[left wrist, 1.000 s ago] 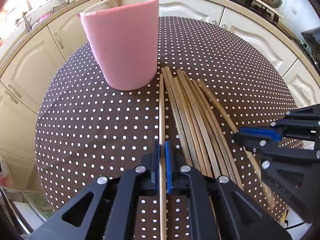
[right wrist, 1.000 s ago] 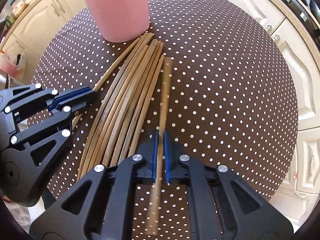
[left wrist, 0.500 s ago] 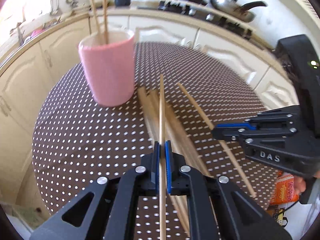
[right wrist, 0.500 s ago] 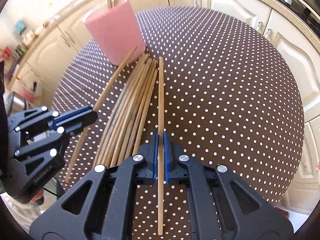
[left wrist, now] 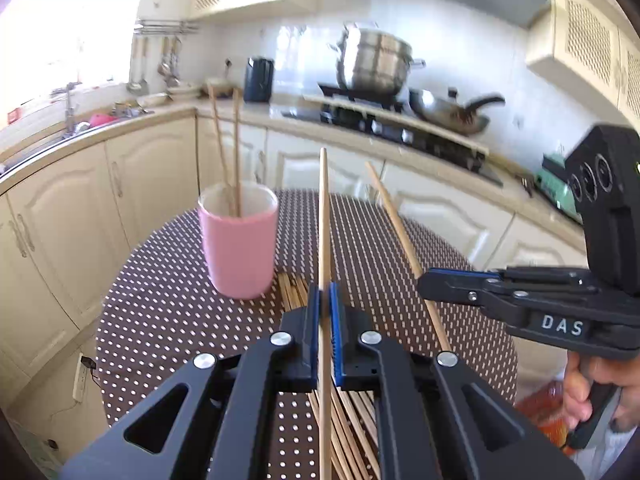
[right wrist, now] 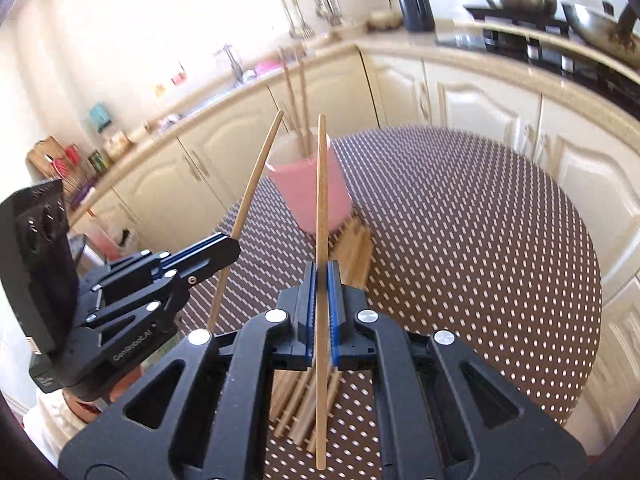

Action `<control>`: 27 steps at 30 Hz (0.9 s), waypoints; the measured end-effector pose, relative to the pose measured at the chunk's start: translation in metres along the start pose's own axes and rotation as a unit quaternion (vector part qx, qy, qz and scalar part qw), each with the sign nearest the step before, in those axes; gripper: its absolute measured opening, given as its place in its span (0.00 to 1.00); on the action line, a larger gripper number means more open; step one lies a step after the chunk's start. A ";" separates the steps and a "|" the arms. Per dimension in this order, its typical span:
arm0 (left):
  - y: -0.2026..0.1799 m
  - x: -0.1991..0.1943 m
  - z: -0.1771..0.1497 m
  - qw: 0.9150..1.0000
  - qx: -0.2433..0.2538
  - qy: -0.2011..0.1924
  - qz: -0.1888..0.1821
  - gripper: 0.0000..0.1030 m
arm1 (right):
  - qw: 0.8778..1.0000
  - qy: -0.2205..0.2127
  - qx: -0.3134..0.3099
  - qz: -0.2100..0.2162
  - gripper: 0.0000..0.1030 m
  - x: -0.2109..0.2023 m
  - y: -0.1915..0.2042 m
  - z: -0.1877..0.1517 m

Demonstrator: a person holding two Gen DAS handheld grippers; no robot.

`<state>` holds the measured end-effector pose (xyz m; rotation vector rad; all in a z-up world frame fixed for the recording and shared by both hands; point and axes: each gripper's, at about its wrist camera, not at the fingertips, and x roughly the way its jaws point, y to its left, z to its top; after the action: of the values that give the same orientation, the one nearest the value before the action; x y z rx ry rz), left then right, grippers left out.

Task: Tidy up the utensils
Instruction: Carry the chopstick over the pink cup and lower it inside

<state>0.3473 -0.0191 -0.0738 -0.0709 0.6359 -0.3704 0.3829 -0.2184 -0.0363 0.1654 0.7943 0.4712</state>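
Observation:
My left gripper (left wrist: 324, 304) is shut on one wooden chopstick (left wrist: 323, 216), lifted off the table and pointing up and away. My right gripper (right wrist: 320, 280) is shut on another chopstick (right wrist: 320, 184), also raised. Each gripper shows in the other's view: the right gripper (left wrist: 424, 282) to the right, the left gripper (right wrist: 232, 246) to the left. A pink cup (left wrist: 239, 244) stands ahead on the dotted brown table (right wrist: 460, 220) with two chopsticks (left wrist: 236, 152) upright in it. A pile of loose chopsticks (right wrist: 356, 248) lies on the table under both grippers, just in front of the cup.
Cream kitchen cabinets (left wrist: 152, 184) curve round behind the round table. A stove with a steel pot (left wrist: 372, 62) and a wok (left wrist: 448, 110) is at the back. A person's hand (left wrist: 580, 392) holds the right gripper's handle at the right edge.
Both grippers have risen off the table, each lifting its chopstick out of the pile and tipping it upward. The cup now sits lower and farther off in both views.

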 end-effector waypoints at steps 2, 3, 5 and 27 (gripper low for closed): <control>0.002 -0.011 0.005 1.000 -0.012 -0.022 0.003 0.05 | 1.000 -0.016 -0.002 0.007 0.06 -0.003 0.008 0.006; 0.005 -0.014 0.008 0.999 -0.016 -0.031 0.003 0.05 | 1.000 -0.024 -0.005 0.010 0.06 -0.003 0.016 0.013; 0.010 -0.021 0.016 0.998 -0.025 -0.053 0.007 0.05 | 0.999 -0.041 -0.010 0.015 0.06 -0.004 0.022 0.019; 0.063 -0.016 0.103 0.970 -0.072 -0.226 0.050 0.05 | 0.975 -0.218 -0.027 0.038 0.06 0.019 0.054 0.100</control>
<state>0.4164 0.0404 0.0074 -0.2528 0.2124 -0.1986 0.4475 -0.1583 0.0379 0.2394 0.3456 0.5061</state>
